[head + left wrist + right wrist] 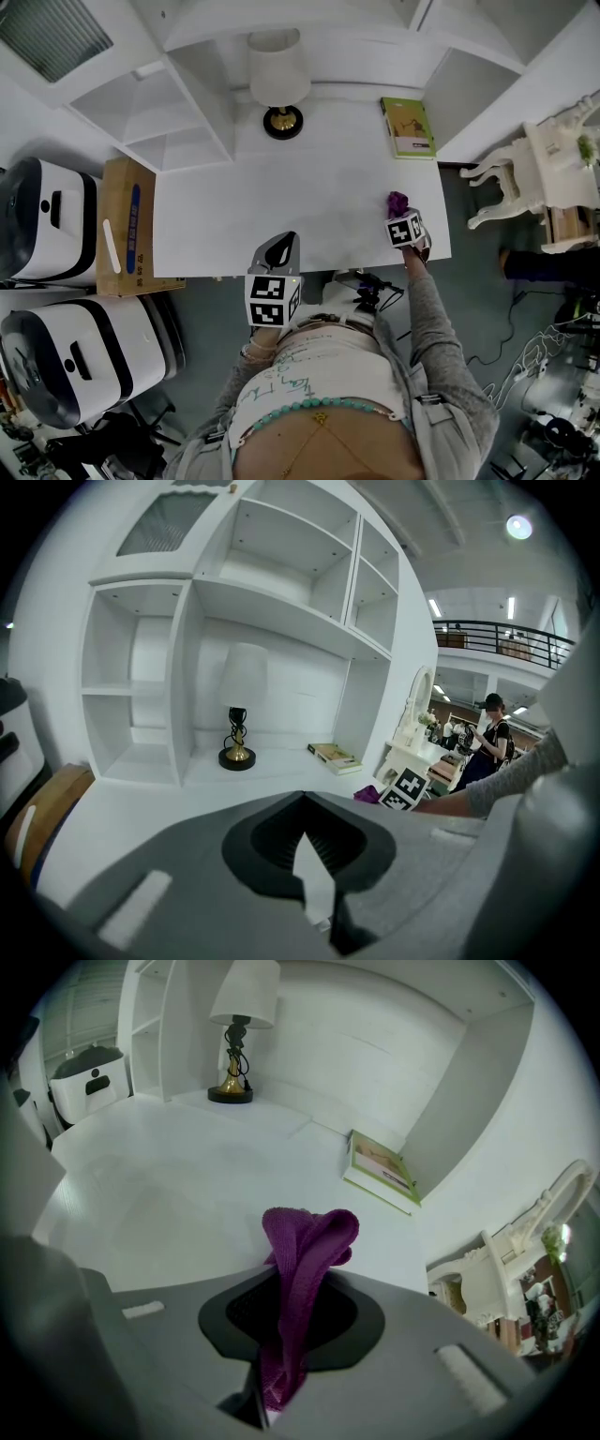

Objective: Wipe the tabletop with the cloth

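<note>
A purple cloth (305, 1241) stands bunched between the jaws of my right gripper (302, 1271), which is shut on it. In the head view that gripper (400, 214) holds the cloth (397, 200) over the right front part of the white tabletop (281, 187). My left gripper (285, 238) hovers at the table's front edge near the middle. Its jaws meet at the tip with nothing between them in the left gripper view (304, 797). The right gripper's marker cube (408, 787) shows off to the right in that view.
A white-shaded lamp (279, 80) stands at the back centre, a green book (407, 127) at the back right. Open shelf cubbies (159, 112) rise at the back left. A cardboard box (127, 225) and white machines (47, 220) stand left of the table, white furniture (525, 178) to the right.
</note>
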Available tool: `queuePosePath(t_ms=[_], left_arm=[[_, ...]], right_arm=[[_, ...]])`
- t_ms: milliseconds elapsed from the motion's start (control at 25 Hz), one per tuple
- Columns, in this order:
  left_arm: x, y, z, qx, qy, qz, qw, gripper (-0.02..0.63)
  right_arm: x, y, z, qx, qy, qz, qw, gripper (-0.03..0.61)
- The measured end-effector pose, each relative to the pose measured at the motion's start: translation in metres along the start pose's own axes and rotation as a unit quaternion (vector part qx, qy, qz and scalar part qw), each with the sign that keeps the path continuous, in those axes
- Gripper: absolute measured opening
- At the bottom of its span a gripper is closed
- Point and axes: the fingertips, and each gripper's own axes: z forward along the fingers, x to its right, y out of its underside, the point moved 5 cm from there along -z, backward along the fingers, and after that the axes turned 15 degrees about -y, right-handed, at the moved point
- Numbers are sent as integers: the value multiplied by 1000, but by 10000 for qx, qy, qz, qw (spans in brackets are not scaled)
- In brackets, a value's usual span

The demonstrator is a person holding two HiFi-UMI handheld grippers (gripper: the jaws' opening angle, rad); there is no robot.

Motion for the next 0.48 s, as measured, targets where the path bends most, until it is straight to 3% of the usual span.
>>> queuePosePath(t_ms=[480], left_arm=[[-19,2,-7,50,-39,-112,9999,5]], right_arm=[[-29,-14,4,-4,-147,-152,9998,75]])
